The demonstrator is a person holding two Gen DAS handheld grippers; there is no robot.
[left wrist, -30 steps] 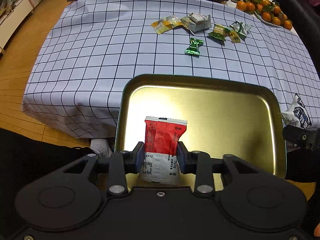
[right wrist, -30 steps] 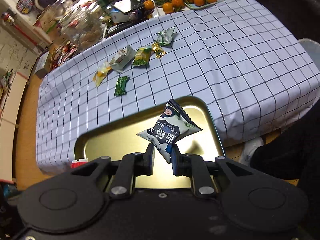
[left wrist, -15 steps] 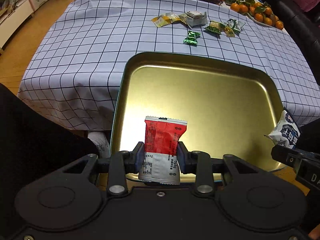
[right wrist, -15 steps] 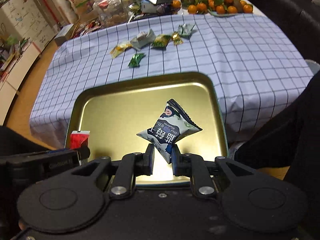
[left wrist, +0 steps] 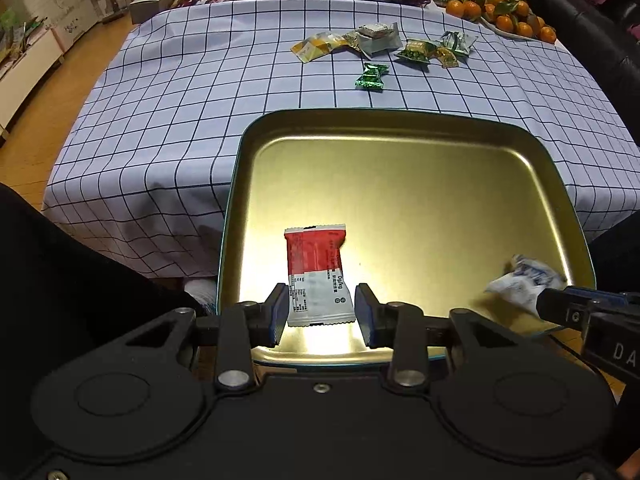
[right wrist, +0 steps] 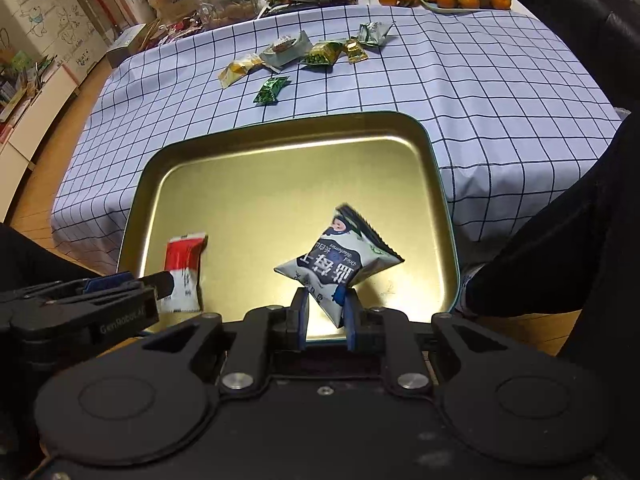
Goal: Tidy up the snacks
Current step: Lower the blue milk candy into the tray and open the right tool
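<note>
A gold metal tray [left wrist: 384,114] [right wrist: 280,120] overhangs the near edge of the checked table. A red-and-white snack packet [left wrist: 316,268] [right wrist: 186,256] stands over the tray's near left part, between the jaws of my left gripper [left wrist: 320,312]. Those jaws are opening, and a gap shows on each side of the packet. My right gripper [right wrist: 326,316] pinches the bottom corner of a blue-and-white snack packet [right wrist: 340,264] [left wrist: 520,280] over the tray's near right part. Its jaws are just starting to ease.
Several loose snack packets [left wrist: 380,44] lie in a row on the blue checked tablecloth [left wrist: 180,100] beyond the tray, with a green candy [left wrist: 372,76] nearest. A plate of oranges [left wrist: 500,20] and clutter stand at the back. Dark-clothed legs flank the tray.
Both grippers came down and in over the near part of the tray. The left jaws have spread off the red packet. The right packet now hangs inside the tray's right side.
</note>
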